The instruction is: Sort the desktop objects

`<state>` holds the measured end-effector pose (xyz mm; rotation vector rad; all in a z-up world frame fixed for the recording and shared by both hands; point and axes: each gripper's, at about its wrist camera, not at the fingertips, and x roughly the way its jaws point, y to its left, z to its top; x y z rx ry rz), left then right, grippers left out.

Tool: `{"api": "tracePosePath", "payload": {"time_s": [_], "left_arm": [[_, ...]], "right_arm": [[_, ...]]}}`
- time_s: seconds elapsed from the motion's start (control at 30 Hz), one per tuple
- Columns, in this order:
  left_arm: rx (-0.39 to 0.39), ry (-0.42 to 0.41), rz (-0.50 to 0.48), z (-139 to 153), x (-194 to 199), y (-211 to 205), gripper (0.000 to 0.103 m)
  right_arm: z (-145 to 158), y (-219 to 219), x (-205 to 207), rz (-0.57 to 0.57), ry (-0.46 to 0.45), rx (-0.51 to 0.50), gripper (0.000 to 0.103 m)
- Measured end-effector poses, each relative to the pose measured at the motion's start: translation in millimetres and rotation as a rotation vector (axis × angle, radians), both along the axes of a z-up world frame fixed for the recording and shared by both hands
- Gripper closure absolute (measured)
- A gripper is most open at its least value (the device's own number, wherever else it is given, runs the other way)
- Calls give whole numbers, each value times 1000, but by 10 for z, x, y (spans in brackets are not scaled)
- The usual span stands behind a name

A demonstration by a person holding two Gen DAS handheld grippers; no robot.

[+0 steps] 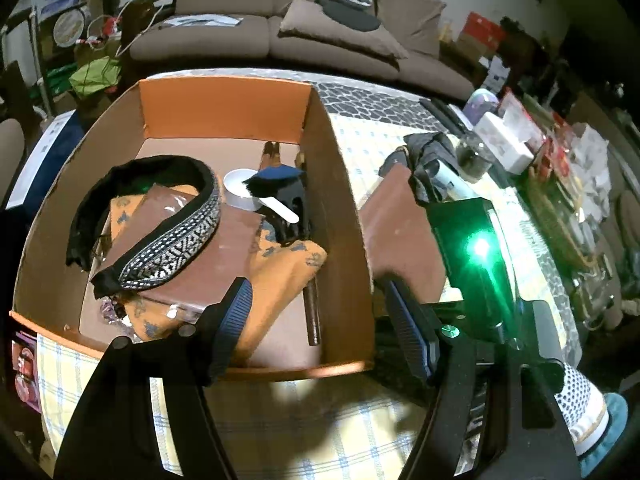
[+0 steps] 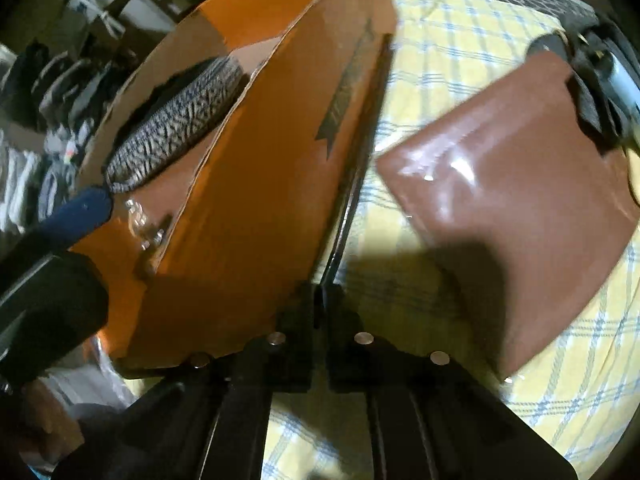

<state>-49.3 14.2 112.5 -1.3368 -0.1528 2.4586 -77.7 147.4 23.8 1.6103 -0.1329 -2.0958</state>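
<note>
Cardboard box (image 1: 344, 184) centre frame already holds patterned headband (image 1: 176, 236), tape roll (image 1: 240, 192), brown pouch. Second brown pouch (image 2: 512, 216) lies outside on checked cloth (image 2: 432, 80), right of frame. Left gripper (image 1: 320, 324) spread wide, empty, straddling box wall. Right gripper (image 2: 320, 308) clenched, nothing visibly between jaws. Sorting partway, by my read.

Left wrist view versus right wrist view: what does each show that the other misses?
Only the left wrist: the box's inside, with the tape roll, black brush and orange cloth, plus the open left gripper and the sofa. Only the right wrist: the shut right gripper beside the box's outer wall. Both: the box, patterned headband, brown pouch and plaid cloth.
</note>
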Motion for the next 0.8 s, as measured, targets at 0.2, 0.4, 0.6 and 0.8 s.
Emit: {"api": "tracePosePath", "payload": {"time_s": [0.2, 0.4, 0.6, 0.8], "left_arm": [[13, -5, 7, -4, -9, -32, 37], [37, 10, -1, 68, 32, -9, 37], [53, 22, 3, 122, 52, -1, 37], [25, 5, 3, 41, 32, 35, 37]], "right_arm": [[1, 58, 24, -3, 21, 7, 100], [65, 304, 56, -42, 52, 48, 100], [114, 563, 25, -105, 33, -44, 97], [161, 177, -36, -73, 30, -63, 96]]}}
